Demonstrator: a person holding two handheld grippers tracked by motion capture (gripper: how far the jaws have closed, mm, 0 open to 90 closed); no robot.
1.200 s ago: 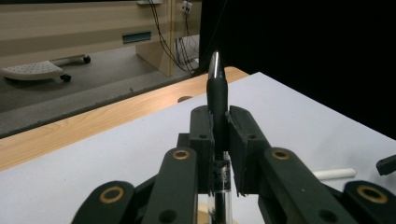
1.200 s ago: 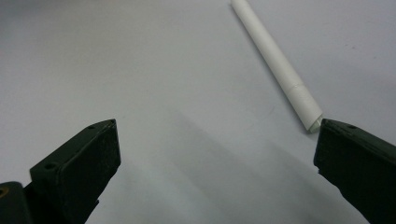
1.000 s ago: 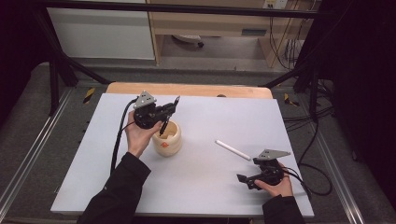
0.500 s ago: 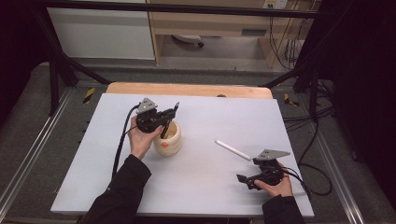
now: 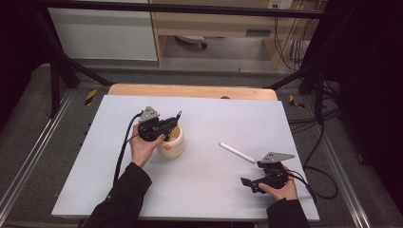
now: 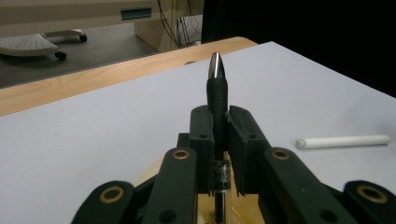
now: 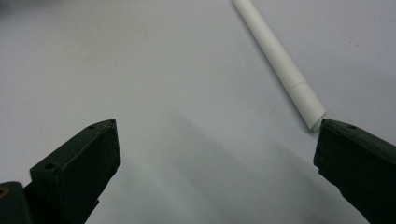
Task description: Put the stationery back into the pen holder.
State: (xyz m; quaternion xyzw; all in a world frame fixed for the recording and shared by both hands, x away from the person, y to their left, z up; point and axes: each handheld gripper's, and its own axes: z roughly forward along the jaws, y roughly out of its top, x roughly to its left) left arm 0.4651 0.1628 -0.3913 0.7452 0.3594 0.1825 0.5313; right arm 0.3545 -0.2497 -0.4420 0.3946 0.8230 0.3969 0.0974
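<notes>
My left gripper (image 5: 172,125) is shut on a black pen (image 5: 178,117) with a silver tip, held upright over a cream round cup (image 5: 174,146) left of the table's middle. In the left gripper view the pen (image 6: 217,88) stands clamped between the jaws of the left gripper (image 6: 218,122), its lower end dipping into the cup (image 6: 148,176). A white pen (image 5: 236,152) lies flat to the right. My right gripper (image 5: 251,183) rests open near the front right. In the right gripper view the white pen (image 7: 280,60) lies just beyond that gripper (image 7: 215,158), its near end by the right jaw.
The white tabletop (image 5: 204,204) has a wooden strip (image 5: 190,90) along its far edge. Black frame bars and cables (image 5: 318,142) flank the table. The floor behind holds a cabinet and a chair base.
My left hand has sunk with the black pen, bringing its lower end down into the cup. The right gripper and the white pen have stayed put.
</notes>
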